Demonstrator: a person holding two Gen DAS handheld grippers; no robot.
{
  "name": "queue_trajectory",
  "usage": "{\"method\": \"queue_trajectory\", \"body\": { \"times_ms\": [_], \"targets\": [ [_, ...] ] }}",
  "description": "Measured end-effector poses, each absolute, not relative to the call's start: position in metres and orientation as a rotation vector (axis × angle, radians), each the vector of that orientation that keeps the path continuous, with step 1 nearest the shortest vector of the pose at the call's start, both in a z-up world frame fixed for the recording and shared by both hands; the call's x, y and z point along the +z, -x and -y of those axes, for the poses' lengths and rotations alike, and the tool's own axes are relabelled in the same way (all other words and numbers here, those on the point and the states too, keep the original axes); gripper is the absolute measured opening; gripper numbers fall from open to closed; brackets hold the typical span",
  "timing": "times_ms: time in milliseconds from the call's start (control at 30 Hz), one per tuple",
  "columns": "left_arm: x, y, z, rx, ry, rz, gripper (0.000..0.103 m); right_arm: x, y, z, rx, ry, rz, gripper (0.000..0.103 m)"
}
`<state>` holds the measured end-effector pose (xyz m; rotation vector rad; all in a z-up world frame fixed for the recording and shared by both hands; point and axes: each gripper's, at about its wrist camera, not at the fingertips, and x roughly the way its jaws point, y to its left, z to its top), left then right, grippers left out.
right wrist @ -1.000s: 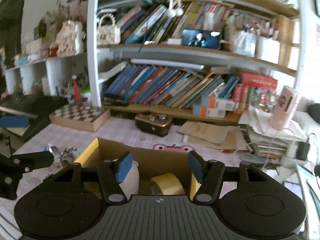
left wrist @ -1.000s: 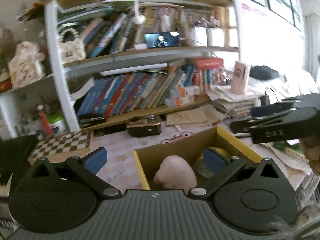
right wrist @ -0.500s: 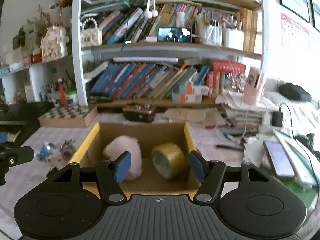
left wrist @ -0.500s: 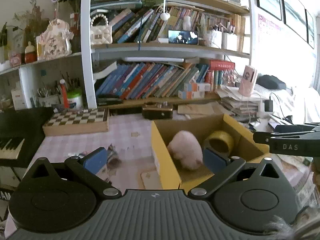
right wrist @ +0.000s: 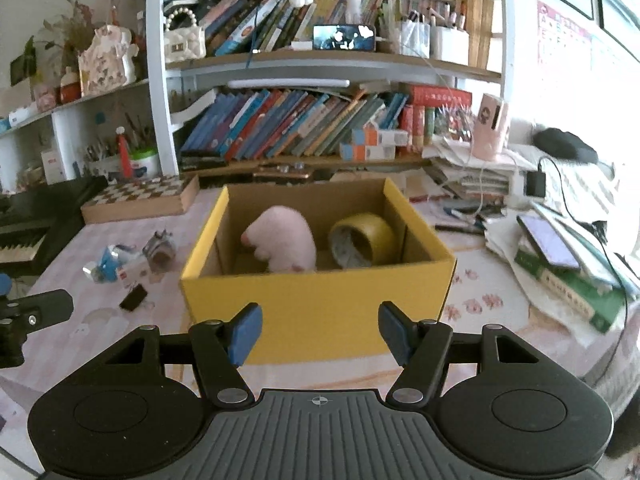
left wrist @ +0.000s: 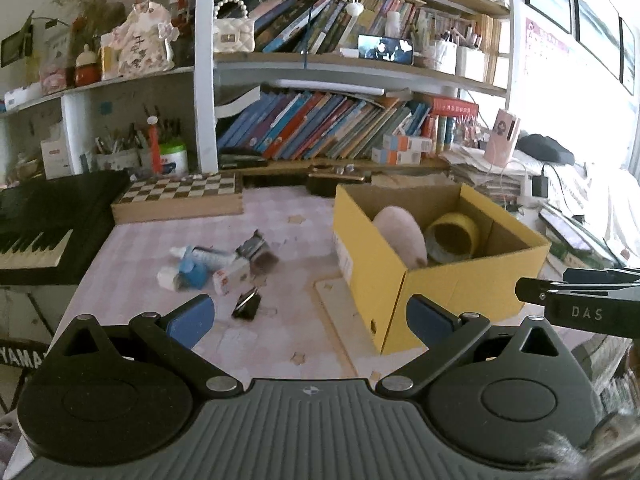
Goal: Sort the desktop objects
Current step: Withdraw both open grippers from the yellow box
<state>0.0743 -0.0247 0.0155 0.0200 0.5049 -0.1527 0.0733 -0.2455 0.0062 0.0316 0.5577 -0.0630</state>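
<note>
Both grippers, left gripper [left wrist: 308, 316] and right gripper [right wrist: 320, 334], are spread wide and carry nothing. Binder clip [left wrist: 246, 304] lies just ahead of your left jaws; drop straight onto it, then carry to the box [left wrist: 400, 272] on their right.

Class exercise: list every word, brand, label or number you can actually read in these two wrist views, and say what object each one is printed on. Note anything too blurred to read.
"DAS": white letters on the right gripper, seen in the left wrist view.
"YAMA", cut off by the frame edge: on the front of the black keyboard.
Unreadable: the book spines, the red book's title, the pink wall poster and the small red-and-white box.
</note>
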Motion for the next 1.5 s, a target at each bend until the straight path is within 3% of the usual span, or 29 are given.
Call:
{"method": "queue_trajectory", "body": {
  "times_ms": [733,1500],
  "targets": [
    [-0.018,-0.035,-0.011,-0.209,-0.032,-0.642,0.103,-0.030,-0.025,0.183,-0.042,-0.041,-0.698,0.067],
    [-0.022,-0.027,-0.055,-0.132,0.008,-0.654,0.103,-0.032,-0.028,0.131,0.081,0.031,-0.723,0.068]
  ]
}}
